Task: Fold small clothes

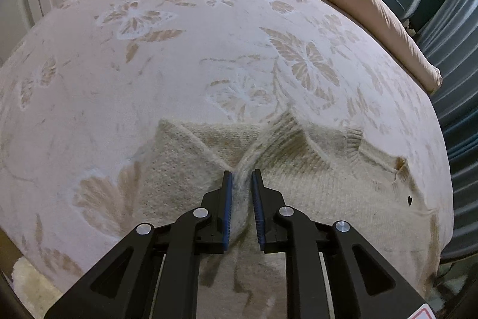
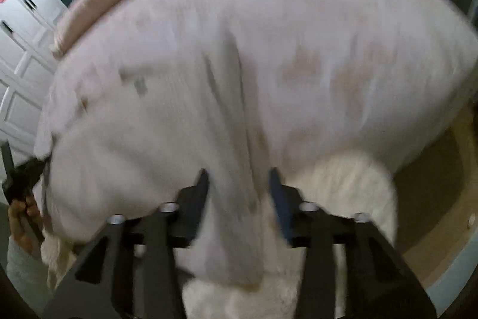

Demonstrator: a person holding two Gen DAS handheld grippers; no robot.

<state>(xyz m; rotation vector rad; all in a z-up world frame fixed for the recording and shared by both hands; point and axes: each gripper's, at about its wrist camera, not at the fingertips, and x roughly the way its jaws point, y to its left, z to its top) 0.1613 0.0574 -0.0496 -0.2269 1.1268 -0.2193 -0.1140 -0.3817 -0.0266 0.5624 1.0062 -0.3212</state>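
Cream knit sweater on butterfly-patterned blanket, fold pinched in left gripper; right gripper blurred, parted around cloth.

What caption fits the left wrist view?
Left gripper pinches a ridge of the cream sweater lying on the butterfly-patterned bed cover.

Right-wrist view motion-blurred throughout

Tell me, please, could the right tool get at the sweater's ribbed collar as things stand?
Probably not at once: the right tool seems to have a fold of sweater between its fingers, though blurred. The ribbed collar itself lies uncovered on the bedspread.
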